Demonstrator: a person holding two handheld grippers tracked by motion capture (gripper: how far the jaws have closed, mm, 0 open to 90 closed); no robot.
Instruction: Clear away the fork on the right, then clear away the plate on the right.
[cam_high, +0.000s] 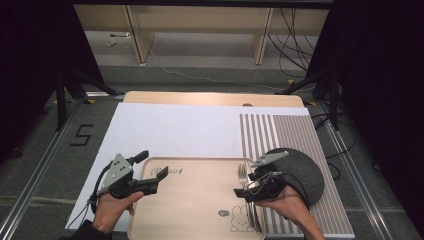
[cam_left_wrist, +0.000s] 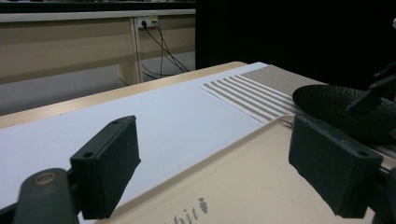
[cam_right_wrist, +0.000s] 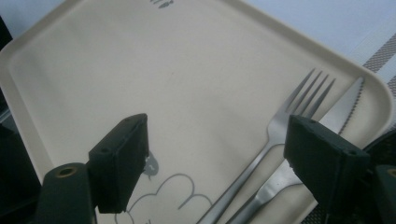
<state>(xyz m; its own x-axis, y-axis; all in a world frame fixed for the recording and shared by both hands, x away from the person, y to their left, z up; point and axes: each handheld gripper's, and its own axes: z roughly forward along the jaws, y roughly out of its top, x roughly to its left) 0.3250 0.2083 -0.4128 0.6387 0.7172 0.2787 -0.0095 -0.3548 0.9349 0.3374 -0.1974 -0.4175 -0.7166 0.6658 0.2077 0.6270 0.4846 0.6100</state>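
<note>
A beige tray (cam_high: 200, 200) with a rabbit drawing lies at the table's near edge. On its right side lie a metal fork (cam_high: 243, 175) and a knife (cam_right_wrist: 345, 105) side by side. My right gripper (cam_high: 246, 185) hovers over their handles, jaws open, nothing pressed between the pads; the right gripper view shows the fork (cam_right_wrist: 280, 126) on the tray (cam_right_wrist: 140, 70) below the open gripper (cam_right_wrist: 219, 163). My left gripper (cam_high: 152, 165) is open at the tray's far left corner. In the left gripper view that gripper (cam_left_wrist: 215, 158) stands wide above the tray rim (cam_left_wrist: 243, 186).
A black round plate (cam_high: 300, 170) rests on a striped placemat (cam_high: 280, 130) right of the tray, close behind my right hand; the plate (cam_left_wrist: 336, 107) also lies ahead in the left gripper view. A white mat (cam_high: 175, 130) covers the table beyond the tray.
</note>
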